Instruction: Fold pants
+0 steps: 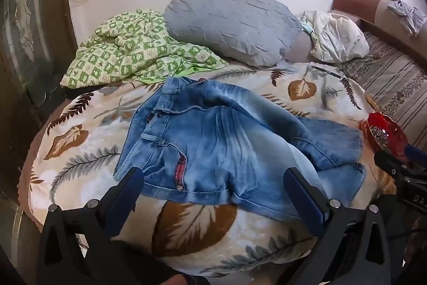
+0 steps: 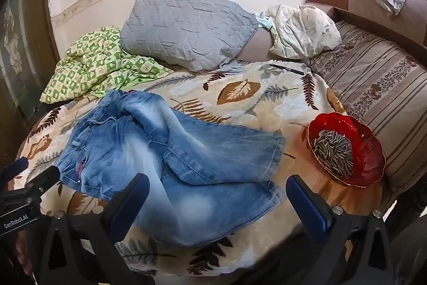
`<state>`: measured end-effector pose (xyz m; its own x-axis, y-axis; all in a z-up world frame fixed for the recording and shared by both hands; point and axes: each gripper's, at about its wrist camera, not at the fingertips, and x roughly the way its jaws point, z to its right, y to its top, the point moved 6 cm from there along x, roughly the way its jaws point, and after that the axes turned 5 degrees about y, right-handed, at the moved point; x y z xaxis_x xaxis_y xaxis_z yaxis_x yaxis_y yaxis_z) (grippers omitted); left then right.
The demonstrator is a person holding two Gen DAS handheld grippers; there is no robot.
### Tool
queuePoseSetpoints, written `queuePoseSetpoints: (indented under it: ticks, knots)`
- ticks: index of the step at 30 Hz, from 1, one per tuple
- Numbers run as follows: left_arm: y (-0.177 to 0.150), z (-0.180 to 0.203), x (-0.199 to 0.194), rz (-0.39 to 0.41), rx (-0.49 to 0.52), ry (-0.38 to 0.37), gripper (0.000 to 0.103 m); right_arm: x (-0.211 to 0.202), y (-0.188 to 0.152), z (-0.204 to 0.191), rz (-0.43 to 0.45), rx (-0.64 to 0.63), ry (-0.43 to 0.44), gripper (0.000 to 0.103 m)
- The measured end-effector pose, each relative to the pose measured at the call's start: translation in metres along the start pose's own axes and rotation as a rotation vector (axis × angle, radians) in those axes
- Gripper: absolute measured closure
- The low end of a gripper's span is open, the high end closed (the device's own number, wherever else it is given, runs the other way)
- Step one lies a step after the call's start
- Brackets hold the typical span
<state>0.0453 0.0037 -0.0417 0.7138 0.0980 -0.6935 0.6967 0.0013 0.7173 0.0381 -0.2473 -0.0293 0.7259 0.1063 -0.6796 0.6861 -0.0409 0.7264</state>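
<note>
Start of the fold. The pants (image 1: 226,140) lie crumpled on the bed (image 1: 80,124), on its leaf-print blanket, below and ahead of both tongs. Their long axis runs across the views: waistband toward the left, leg ends toward the right, with one leg lying partly over the other. The left tongs (image 1: 213,186) hang spread wide over the waistband and fly, with nothing between the jaws. The right tongs (image 2: 217,194) are also spread wide and empty, and hover over the nearer leg close to its hem. So the left hand is nearer the waist and the right hand nearer the leg ends; judged from this, a grip at each end would let the pants be straightened along their length. The right wrist view shows the full red bowl (image 2: 347,148) of seeds just beside the hems, a likely obstacle, and the pen (image 2: 287,69) farther back. The left wrist view shows only the bowl's edge, but gives the waistband and belt loops clearly.
</note>
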Motion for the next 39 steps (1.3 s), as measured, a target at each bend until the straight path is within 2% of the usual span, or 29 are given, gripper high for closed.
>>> queuePoseSetpoints:
  ticks: [4, 5, 12, 39]
  knots:
    - [0.0032, 0.0062, 0.0012, 0.016, 0.026, 0.034, 0.000, -0.0002, -0.0038, 0.0024, -0.027, 0.011, 0.008, 0.000]
    - [0.0038, 0.0007, -0.0034, 0.028, 0.017, 0.014, 0.000, -0.0003, -0.0051, 0.0027, -0.016, 0.013, 0.009, 0.000]
    - [0.0012, 0.0026, -0.0040, 0.022, 0.010, 0.004, 0.000, 0.0037, -0.0049, -0.0034, -0.027, -0.006, -0.009, 0.000]
    - [-0.0021, 0.0046, -0.0020, 0.004, 0.018, 0.001, 0.000, 0.0070, -0.0077, -0.0035, -0.051, -0.003, -0.005, 0.000]
